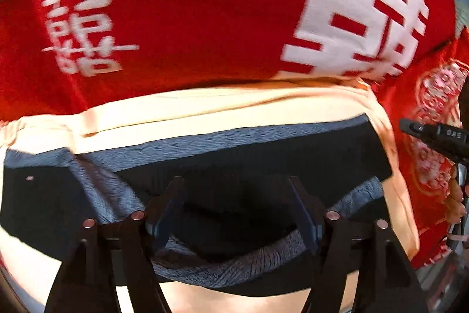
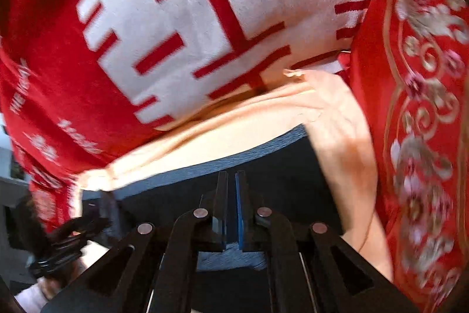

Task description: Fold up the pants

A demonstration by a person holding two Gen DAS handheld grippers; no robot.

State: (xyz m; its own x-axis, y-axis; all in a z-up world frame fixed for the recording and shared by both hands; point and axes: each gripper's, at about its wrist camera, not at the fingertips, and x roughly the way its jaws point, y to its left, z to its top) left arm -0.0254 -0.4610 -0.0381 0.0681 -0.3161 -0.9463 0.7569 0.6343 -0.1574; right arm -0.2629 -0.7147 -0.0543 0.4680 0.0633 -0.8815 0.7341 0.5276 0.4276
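Observation:
The dark pants (image 1: pixel 240 163) with a grey inner band lie on a peach cloth (image 1: pixel 205 110) over a red blanket. My left gripper (image 1: pixel 237 184) is open, its fingers spread just above the pants' waist area, with grey fabric bunched below between them. My right gripper (image 2: pixel 231 175) is shut, with a fold of the pants (image 2: pixel 278 163) caught low between its blue pads. The right gripper also shows at the right edge of the left wrist view (image 1: pixel 433 137).
A red blanket with large white characters (image 1: pixel 205 13) covers the surface behind the pants. A red embroidered cloth (image 2: pixel 416 107) lies on the right. The left gripper shows at the lower left of the right wrist view (image 2: pixel 64 242).

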